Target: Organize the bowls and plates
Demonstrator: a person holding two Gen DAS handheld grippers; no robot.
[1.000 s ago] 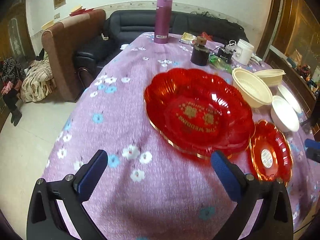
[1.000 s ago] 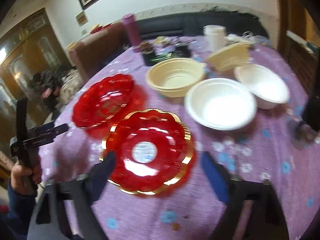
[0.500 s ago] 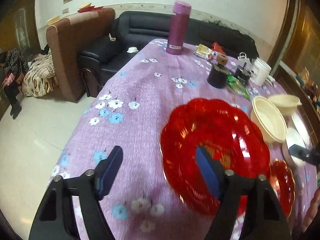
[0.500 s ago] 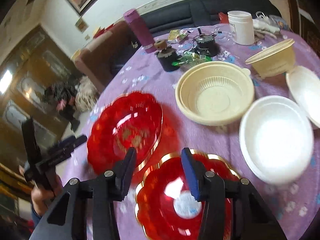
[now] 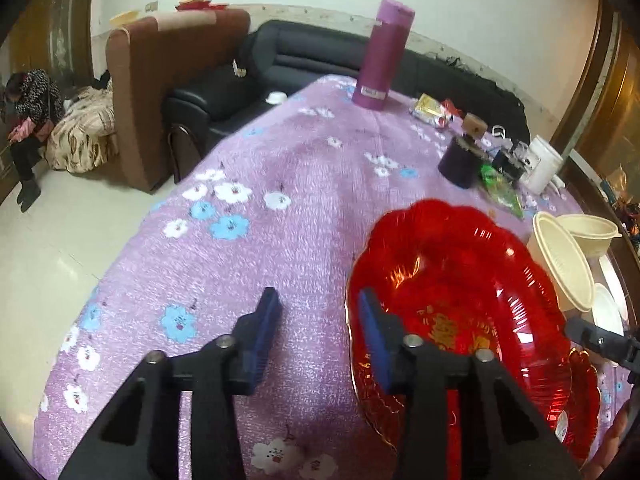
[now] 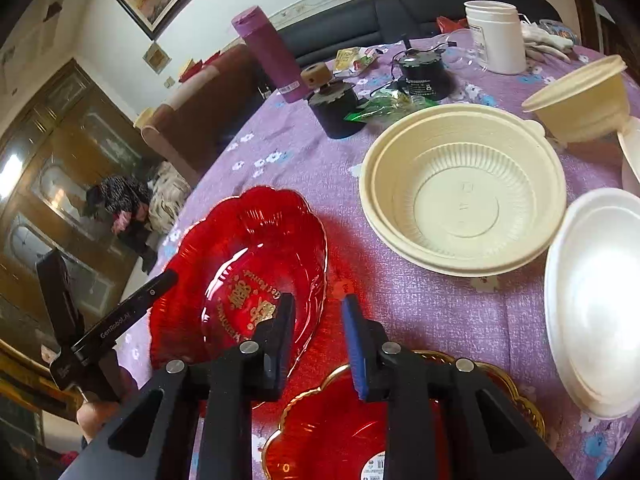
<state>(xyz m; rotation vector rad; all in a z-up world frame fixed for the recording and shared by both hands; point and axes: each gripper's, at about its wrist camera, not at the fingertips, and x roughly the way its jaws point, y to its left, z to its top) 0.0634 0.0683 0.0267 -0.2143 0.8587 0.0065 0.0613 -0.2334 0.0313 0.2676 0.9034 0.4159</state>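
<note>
Left hand-held gripper (image 5: pixel 316 320): pitched steeply down over the purple flowered counter (image 5: pixel 280 184). Jaws have just been closing and now stand narrowly apart, straddling the near-left rim of the large red plate (image 5: pixel 452 292): right finger over the plate's inside, left finger over bare cloth outside. Whether the pads press the rim cannot be told.

Right hand-held gripper (image 6: pixel 316 320): also angled down, jaws just closed in to a narrow gap. Left finger sits over the large red plate's right edge, right finger over the cloth beside it; the rim lies in the gap, contact not discernible. The small red gold-rimmed plate (image 6: pixel 328 432) lies just below, under the gripper body.

Large red plate lies flat on the counter, left of the cream ribbed bowl (image 6: pixel 460 192). White bowl (image 6: pixel 600 296) is at far right.
</note>
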